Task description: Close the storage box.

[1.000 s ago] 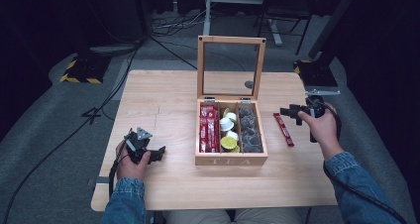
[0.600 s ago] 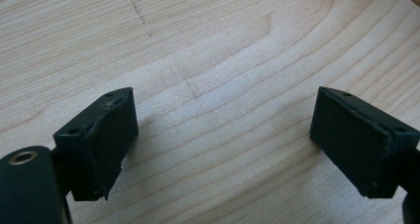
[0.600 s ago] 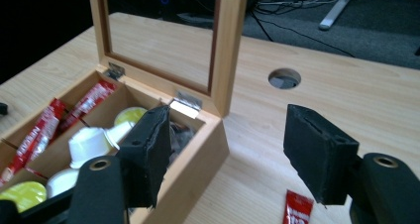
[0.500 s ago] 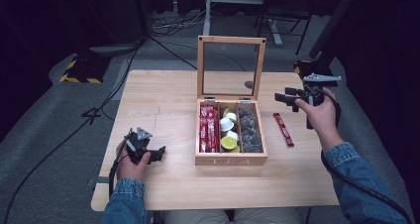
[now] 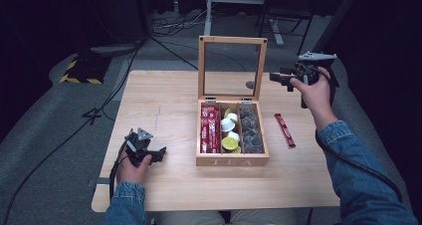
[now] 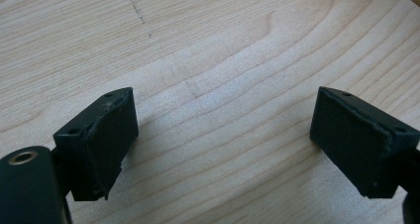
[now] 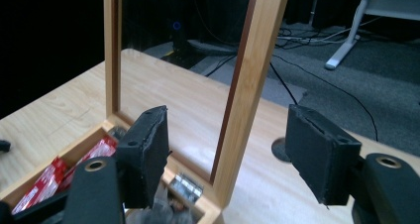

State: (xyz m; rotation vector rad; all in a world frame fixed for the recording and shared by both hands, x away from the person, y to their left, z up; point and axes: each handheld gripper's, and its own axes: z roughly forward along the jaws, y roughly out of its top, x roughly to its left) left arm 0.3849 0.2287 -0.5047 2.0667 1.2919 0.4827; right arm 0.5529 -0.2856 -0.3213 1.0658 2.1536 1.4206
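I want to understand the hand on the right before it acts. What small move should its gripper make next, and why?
Probably ease the right gripper forward until its open jaws straddle the right edge of the upright lid. In the right gripper view that wooden edge stands between the two jaws, farther off and not yet touched. The tea box is open, a red packet lies beside it, and the left gripper rests open on the table.

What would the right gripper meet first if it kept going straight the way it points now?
Probably the upright lid of the tea box: the open right gripper frames the lid's near side rail. Depth is unclear.
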